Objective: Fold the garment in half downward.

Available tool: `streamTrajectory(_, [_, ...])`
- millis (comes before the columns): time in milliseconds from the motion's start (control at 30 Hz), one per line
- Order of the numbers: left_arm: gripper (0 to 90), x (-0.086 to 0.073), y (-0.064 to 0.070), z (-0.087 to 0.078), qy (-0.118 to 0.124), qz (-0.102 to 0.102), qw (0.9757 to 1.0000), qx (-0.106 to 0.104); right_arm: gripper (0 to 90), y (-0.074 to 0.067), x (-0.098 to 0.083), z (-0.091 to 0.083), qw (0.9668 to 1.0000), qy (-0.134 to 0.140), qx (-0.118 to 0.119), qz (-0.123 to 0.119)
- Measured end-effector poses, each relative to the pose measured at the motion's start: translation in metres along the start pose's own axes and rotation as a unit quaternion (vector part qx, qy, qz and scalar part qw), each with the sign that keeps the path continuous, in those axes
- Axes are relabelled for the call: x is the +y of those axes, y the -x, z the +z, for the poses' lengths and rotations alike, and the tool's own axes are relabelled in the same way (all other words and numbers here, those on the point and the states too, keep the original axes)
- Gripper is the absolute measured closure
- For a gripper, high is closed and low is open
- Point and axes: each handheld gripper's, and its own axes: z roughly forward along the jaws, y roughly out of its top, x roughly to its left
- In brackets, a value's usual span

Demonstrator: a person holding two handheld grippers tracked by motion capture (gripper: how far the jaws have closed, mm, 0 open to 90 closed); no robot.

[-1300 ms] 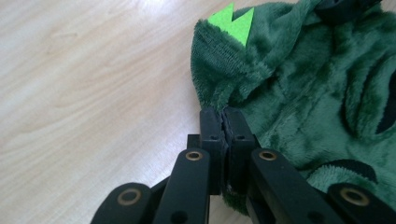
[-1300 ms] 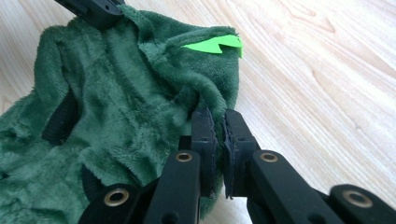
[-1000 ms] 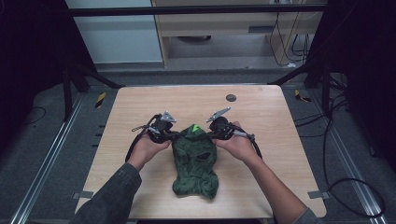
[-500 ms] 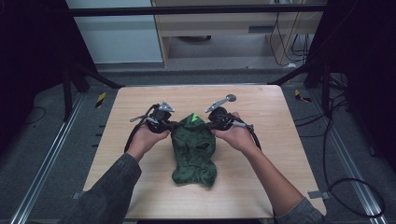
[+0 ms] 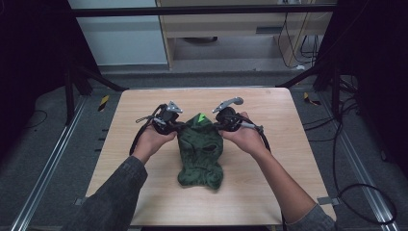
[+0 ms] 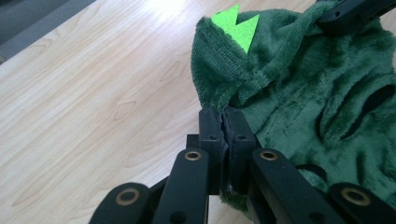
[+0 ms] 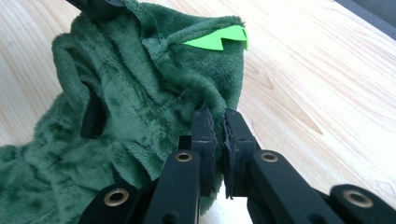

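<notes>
- A person stands at a light wooden surface (image 5: 269, 159), forearms entering from the bottom of the high view, a pair of black tongs in each hand.
- A dark green plush garment (image 5: 201, 154) lies near the middle of the surface, its lower end toward the person and its upper end raised between the two hands.
- A bright green jagged felt patch (image 5: 201, 118) sits at the garment's upper end, between the two tongs.
- The left tongs (image 5: 174, 127) are at the garment's upper left edge. In the left gripper view their jaws are closed tight on a fold of the green plush (image 6: 280, 93), with the pile bunched against the tips.
- The right tongs (image 5: 220, 126) are at the upper right edge. In the right gripper view their jaws are pinched together on the plush edge (image 7: 140, 102), with only a thin slit between them.
- Each gripper view shows the other tongs' black tip on the far side of the fabric.
- A black cable (image 5: 137, 139) loops from the left tongs over the surface beside the left hand (image 5: 153, 139).
</notes>
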Motion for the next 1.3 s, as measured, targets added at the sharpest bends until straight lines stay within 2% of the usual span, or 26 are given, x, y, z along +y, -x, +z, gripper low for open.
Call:
streamTrajectory(33, [87.4, 0.001, -0.002, 0.0, 0.004, -0.005, 1.0, 0.0, 84.6, 0.0, 0.002, 0.001, 1.0, -0.001, 0.001, 0.002])
streamTrajectory(233, [87.1, -0.002, 0.001, -0.003, 0.004, 0.0, 1.0, 0.008, 84.6, -0.003, 0.007, 0.005, 0.9999, -0.003, -0.004, -0.009])
streamTrajectory(367, [87.1, -0.004, 0.008, -0.008, 0.006, 0.006, 0.9999, 0.009, 84.5, -0.01, 0.003, 0.0, 0.9997, -0.001, -0.009, -0.021])
streamTrajectory(533, [86.8, -0.009, 0.015, -0.013, 0.01, 0.009, 0.9998, 0.013, 84.3, -0.018, -0.005, -0.006, 0.9996, 0.003, -0.012, -0.023])
streamTrajectory(733, [87.1, -0.012, 0.018, -0.013, 0.007, 0.013, 0.9998, 0.014, 84.1, -0.027, -0.009, -0.008, 0.9986, 0.001, -0.019, -0.05])
streamTrajectory(1000, [87.1, -0.015, 0.019, -0.013, 0.007, 0.014, 0.9998, 0.011, 83.9, -0.025, -0.011, -0.01, 0.9987, 0.007, -0.017, -0.048])
streamTrajectory(1300, [87.0, -0.026, 0.028, -0.016, 0.009, 0.019, 0.9998, 0.005, 83.0, -0.031, -0.022, -0.01, 0.9987, 0.008, -0.016, -0.048])
